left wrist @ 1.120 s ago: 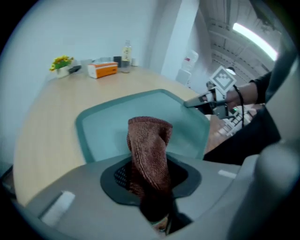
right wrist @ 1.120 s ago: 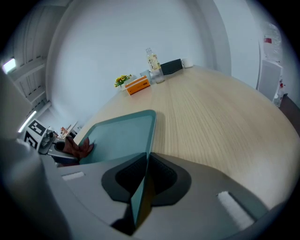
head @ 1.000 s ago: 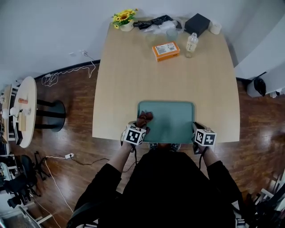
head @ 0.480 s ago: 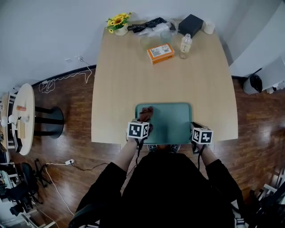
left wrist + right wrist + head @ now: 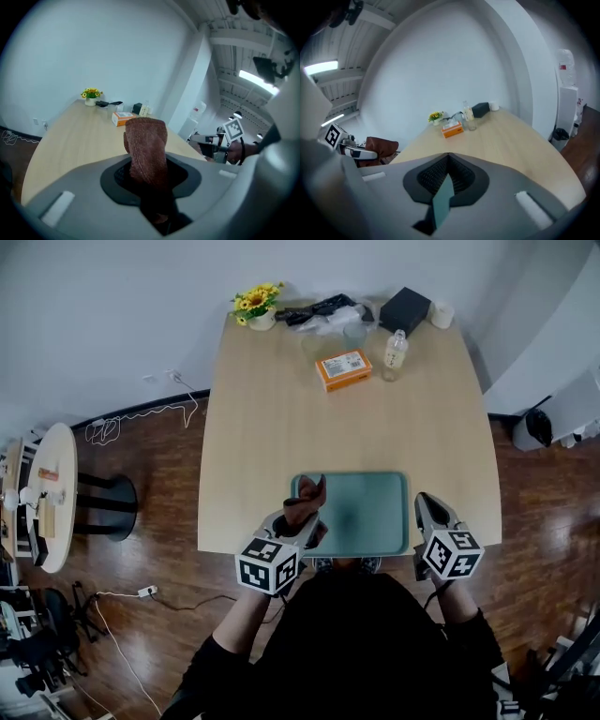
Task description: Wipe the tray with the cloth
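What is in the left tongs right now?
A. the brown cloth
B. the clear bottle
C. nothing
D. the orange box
A: in the left gripper view the left tongs are shut on the brown cloth, which sticks up from between them, lifted above the table.

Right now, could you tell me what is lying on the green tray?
The tray shows bare. The cloth in the fingers of the left gripper hides its near-left corner, so that spot is unseen.
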`<state>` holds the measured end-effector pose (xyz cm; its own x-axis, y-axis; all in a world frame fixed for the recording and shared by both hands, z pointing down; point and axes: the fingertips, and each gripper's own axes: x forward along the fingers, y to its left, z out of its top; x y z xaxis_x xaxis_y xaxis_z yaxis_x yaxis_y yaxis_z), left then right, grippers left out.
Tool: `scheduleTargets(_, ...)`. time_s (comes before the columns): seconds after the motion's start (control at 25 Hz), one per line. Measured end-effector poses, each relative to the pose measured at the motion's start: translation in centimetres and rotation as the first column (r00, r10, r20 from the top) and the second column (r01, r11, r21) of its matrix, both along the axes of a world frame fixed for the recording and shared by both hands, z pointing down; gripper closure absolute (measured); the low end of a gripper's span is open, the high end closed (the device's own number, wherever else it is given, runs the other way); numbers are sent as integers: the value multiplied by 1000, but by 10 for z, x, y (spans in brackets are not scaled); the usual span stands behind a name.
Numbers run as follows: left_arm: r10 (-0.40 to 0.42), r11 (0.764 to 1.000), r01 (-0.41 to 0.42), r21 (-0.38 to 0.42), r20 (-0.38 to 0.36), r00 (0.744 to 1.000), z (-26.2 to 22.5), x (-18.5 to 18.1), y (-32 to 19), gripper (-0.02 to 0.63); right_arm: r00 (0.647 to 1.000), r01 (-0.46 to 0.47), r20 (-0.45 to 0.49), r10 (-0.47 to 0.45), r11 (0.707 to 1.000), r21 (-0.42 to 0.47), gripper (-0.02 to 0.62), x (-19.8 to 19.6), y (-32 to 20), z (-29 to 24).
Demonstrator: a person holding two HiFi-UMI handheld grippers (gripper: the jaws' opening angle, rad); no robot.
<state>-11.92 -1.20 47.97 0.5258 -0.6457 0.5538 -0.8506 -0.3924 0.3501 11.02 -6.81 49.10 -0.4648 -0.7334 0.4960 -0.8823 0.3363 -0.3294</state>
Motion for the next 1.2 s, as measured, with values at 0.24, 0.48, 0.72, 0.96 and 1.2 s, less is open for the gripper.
scheduleTargets(0.24, -10, 995, 14, 99, -43, 999, -50, 6, 9, 514, 999, 44, 10, -46, 986, 162, 595, -18, 10, -72)
scheduleTargets(0.48, 4, 984, -6, 176, 10, 1000, -66, 5, 4, 514, 999, 44, 11, -47, 976, 213, 595, -22, 12, -93)
scheduleTargets(0.72, -154, 976, 146, 163, 38, 987, -50, -61, -6, 514, 999, -47, 5, 47, 968, 246, 595, 14, -4, -102)
scheduleTargets(0.96, -307, 948, 317, -33, 175, 935, 66, -159, -6, 514, 983, -183, 13, 184, 960, 211, 595, 70, -13, -91)
scheduleTargets(1.2, -313, 918, 348, -190, 193, 930, 157, -169, -2, 514, 986, -168, 14, 169, 963, 213, 595, 61, -13, -95)
